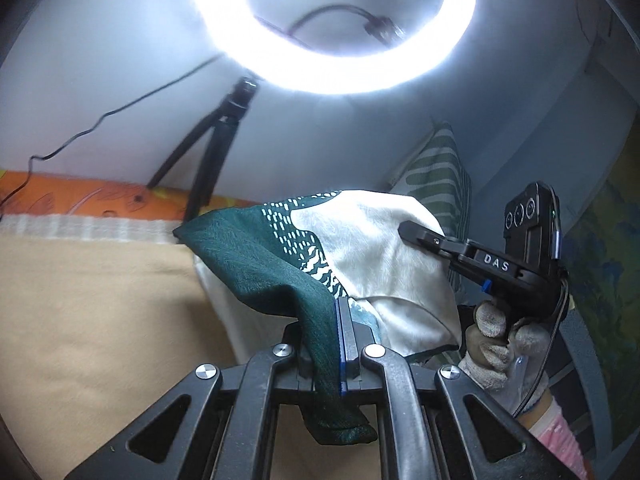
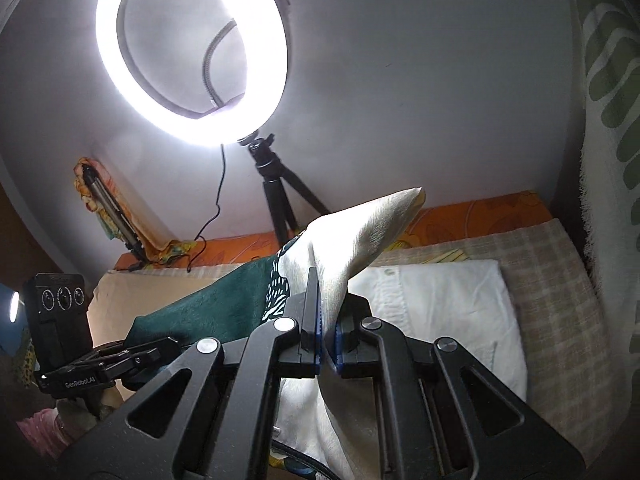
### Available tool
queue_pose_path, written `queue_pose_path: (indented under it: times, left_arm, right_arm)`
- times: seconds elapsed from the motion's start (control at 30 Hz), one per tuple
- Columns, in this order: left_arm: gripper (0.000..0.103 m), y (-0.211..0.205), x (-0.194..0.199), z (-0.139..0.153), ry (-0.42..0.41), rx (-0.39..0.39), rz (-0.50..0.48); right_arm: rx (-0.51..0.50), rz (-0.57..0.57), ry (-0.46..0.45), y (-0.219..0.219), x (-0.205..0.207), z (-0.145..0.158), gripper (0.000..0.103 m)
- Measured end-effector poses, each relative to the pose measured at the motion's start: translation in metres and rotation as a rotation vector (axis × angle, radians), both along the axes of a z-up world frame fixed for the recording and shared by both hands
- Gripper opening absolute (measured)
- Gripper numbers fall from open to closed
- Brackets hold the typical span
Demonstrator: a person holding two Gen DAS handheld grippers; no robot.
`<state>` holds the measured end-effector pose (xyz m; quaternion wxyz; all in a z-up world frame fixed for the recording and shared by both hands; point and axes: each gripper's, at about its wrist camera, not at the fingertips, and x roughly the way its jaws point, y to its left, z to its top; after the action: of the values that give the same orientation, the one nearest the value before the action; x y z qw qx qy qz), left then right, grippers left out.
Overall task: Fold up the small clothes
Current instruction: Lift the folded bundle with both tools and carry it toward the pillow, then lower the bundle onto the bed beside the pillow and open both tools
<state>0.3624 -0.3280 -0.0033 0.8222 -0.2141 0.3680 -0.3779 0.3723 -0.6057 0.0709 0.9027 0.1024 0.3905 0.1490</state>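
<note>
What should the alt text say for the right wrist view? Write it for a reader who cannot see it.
The right tool is shut on the cream end of a green and cream cloth, lifted above a folded white garment. The left tool holds the green end, and a ring light glows behind.

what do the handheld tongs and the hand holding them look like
Both tongs are matte black with silver round pivot screws and blue pads on the fingers. The right tongs read "DAS" on one side, with a three-lens camera block and a black cable. The left tongs read "GenRobot.AI". The right hand wears a grey-white knit glove and pink sleeve.
</note>
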Motion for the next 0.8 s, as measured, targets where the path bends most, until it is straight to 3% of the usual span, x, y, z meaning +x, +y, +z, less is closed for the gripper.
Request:
queue_pose_path:
  times: [0.17, 0.4, 0.43, 0.5, 0.53, 0.57, 0.73, 0.8]
  left_arm:
    - [0.003, -0.040, 0.006, -0.025, 0.017, 0.061, -0.041]
    - [0.007, -0.054, 0.002, -0.051, 0.084, 0.109, -0.095]
    - [0.020, -0.055, 0.002, -0.051, 0.091, 0.117, -0.098]
    - [0.039, -0.054, 0.000, -0.050, 0.110, 0.135, -0.108]
    - [0.045, -0.053, -0.002, -0.049, 0.106, 0.150, -0.103]
    - [0.051, -0.051, -0.004, -0.047, 0.100, 0.168, -0.097]
    - [0.070, -0.038, -0.012, -0.035, 0.071, 0.213, -0.041]
    - [0.070, -0.034, -0.014, -0.031, 0.059, 0.222, -0.028]
  right_arm:
    - [-0.024, -0.027, 0.008, -0.025, 0.016, -0.020, 0.006]
    - [-0.135, -0.059, 0.087, -0.041, 0.029, -0.058, 0.006]
    - [-0.175, -0.076, 0.097, -0.043, 0.031, -0.061, 0.008]
    - [-0.253, -0.122, 0.122, -0.047, 0.034, -0.065, 0.025]
    - [-0.272, -0.142, 0.126, -0.050, 0.033, -0.065, 0.041]
    - [-0.284, -0.155, 0.122, -0.051, 0.032, -0.064, 0.049]
    - [-0.298, -0.192, 0.090, -0.054, 0.017, -0.051, 0.051]
    - [-0.314, -0.206, 0.080, -0.053, 0.010, -0.046, 0.053]
